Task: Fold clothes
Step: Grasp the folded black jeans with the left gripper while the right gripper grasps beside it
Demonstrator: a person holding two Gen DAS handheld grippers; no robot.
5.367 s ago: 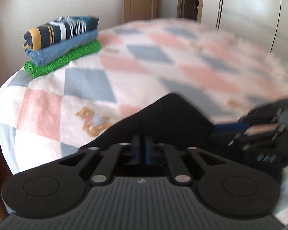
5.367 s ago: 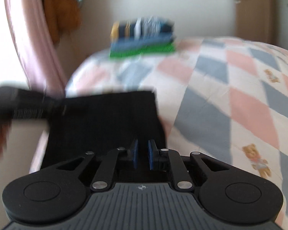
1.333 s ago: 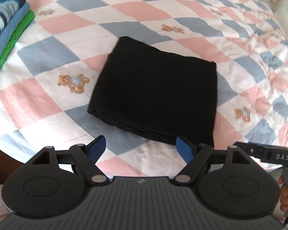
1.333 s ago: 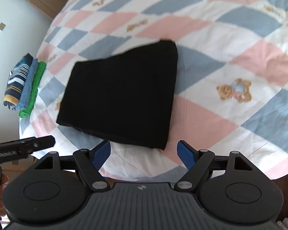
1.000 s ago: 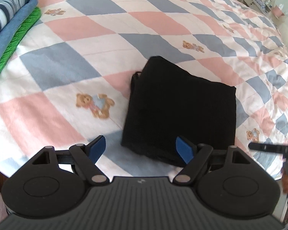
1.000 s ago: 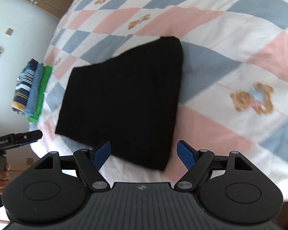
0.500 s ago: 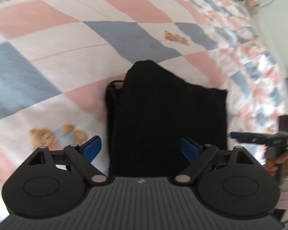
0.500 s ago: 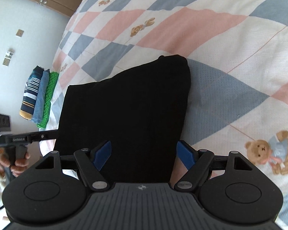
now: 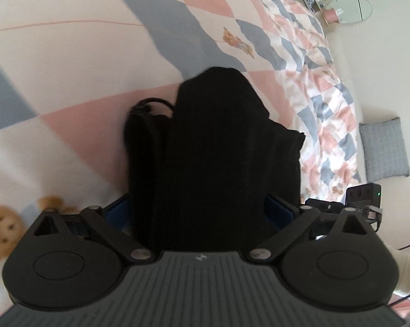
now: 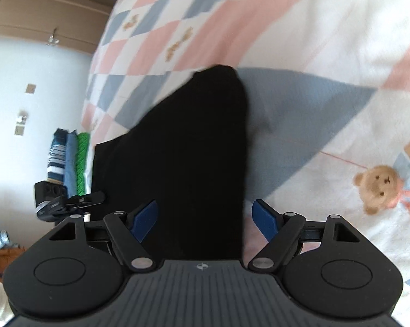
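Observation:
A folded black garment lies on the checked bedspread. My left gripper is open, with its jaws on either side of the garment's near end; the blue pads are mostly hidden by the cloth. In the right wrist view the same garment runs away from me. My right gripper is open with its blue pads either side of the garment's other end. The left gripper shows at the far end in the right wrist view; the right gripper shows in the left wrist view.
A stack of folded clothes, striped, blue and green, sits at the bed's far edge. A grey cushion lies on the floor beside the bed. A round mirror stands at the far wall. Teddy bear prints dot the bedspread.
Both grippers have come down and forward to the black garment, so each now straddles one end of it. Both stay open. The garment has not moved.

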